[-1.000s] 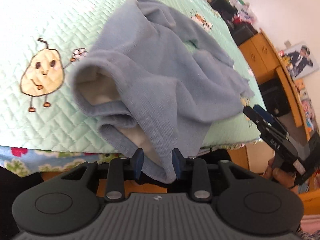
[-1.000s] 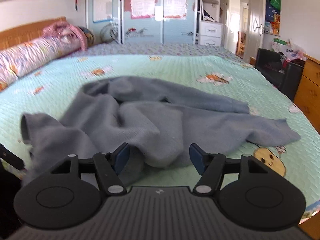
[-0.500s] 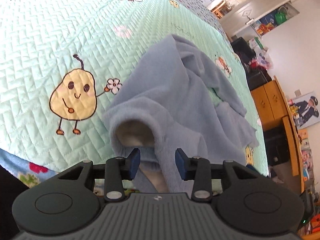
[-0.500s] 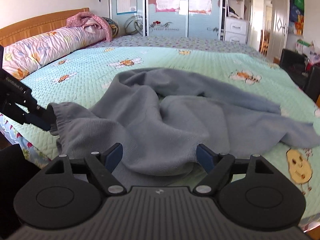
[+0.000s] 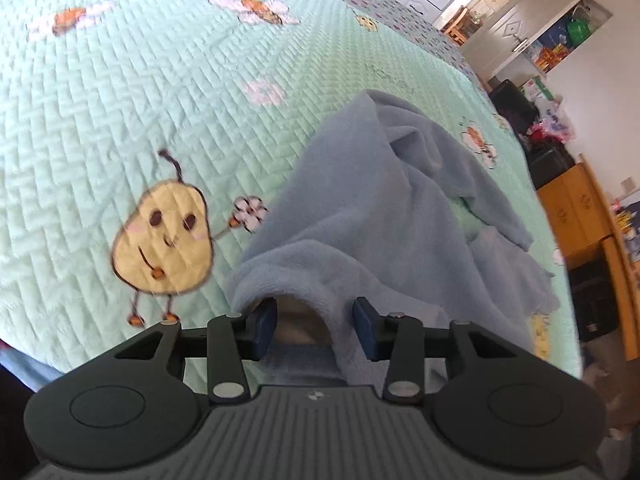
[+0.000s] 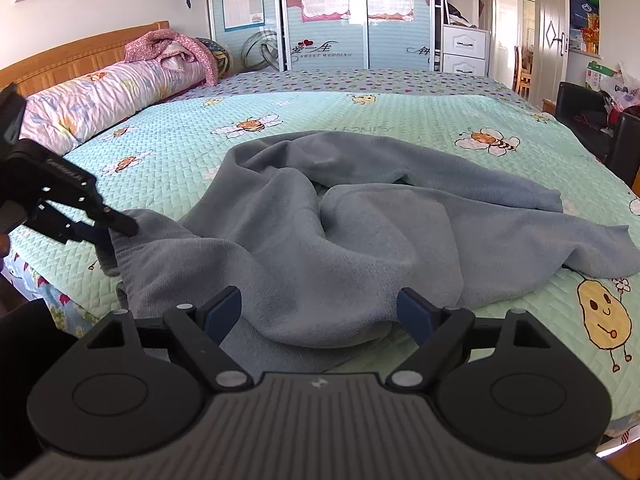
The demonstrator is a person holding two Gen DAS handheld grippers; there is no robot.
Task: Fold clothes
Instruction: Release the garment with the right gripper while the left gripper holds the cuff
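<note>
A grey-blue fleece garment [image 5: 380,220] lies crumpled on the mint quilted bed cover [image 5: 120,100]. Its near open end sits between the jaws of my left gripper [image 5: 314,324], which are opening; the pads flank the fabric without clearly pinching it. In the right wrist view the same garment [image 6: 340,240] spreads across the bed, and the left gripper [image 6: 120,226] touches its left end by the bed's edge. My right gripper [image 6: 320,312] is wide and still opening over the near fold, its pads clear of the cloth.
A long floral bolster [image 6: 100,96] lies along the wooden headboard [image 6: 80,56] at the left. A wardrobe [image 6: 320,12] stands past the bed. A wooden dresser [image 5: 576,208] and a black chair [image 6: 580,108] stand on the right. The bed's front edge is just below both grippers.
The left gripper came up from the bed's edge onto the bed with the garment's end, and its jaws widened. The right jaws spread wider. The left gripper entered the right wrist view.
</note>
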